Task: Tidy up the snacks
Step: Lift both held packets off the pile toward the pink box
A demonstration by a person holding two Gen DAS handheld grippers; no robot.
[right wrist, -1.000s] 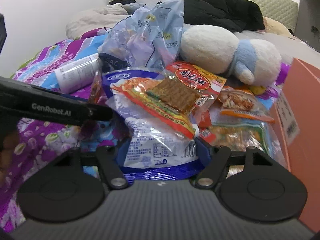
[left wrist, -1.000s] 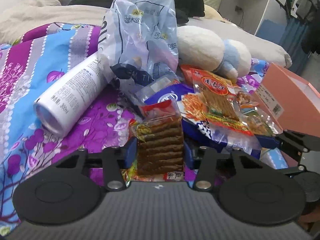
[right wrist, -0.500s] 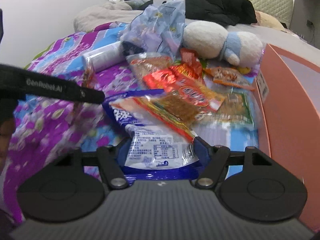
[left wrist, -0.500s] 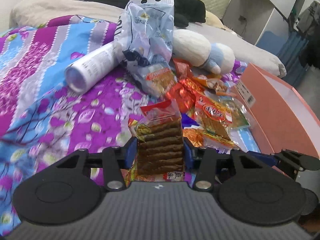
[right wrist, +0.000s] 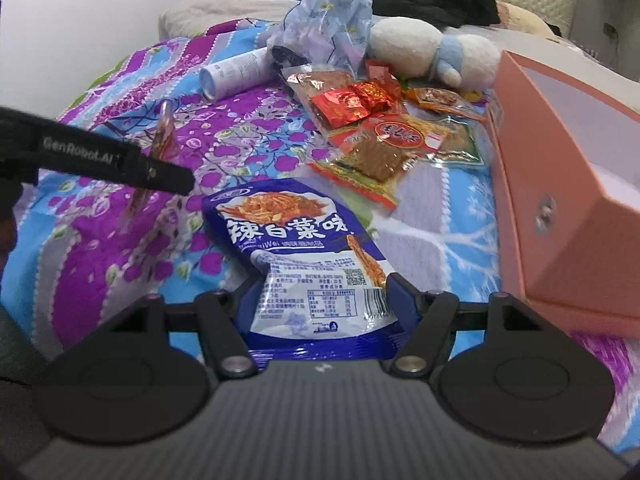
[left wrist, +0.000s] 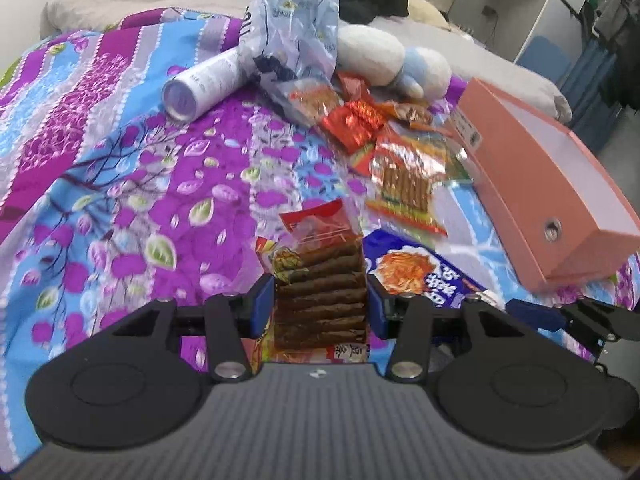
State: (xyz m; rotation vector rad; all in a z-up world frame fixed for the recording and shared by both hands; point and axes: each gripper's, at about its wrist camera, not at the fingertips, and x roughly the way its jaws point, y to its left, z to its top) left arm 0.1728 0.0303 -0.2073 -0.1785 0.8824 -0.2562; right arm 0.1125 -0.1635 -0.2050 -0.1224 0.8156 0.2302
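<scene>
a: left gripper (left wrist: 320, 308) state?
b: clamped on brown strip packet (left wrist: 320, 300), lifted above bedspread (left wrist: 120, 200).
a: right gripper (right wrist: 320, 300)?
b: gripping blue kimchi-flavour pouch (right wrist: 304, 256), probably for transfer to adjacent pink box (right wrist: 560, 184).

The pink box (right wrist: 560, 184) runs off the frame's right edge; small print on the blue packet (right wrist: 312, 280) is unreadable.

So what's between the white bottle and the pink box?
The loose snack packets lie between the white bottle and the pink box on the blanket, clearest in the right wrist view.
</scene>
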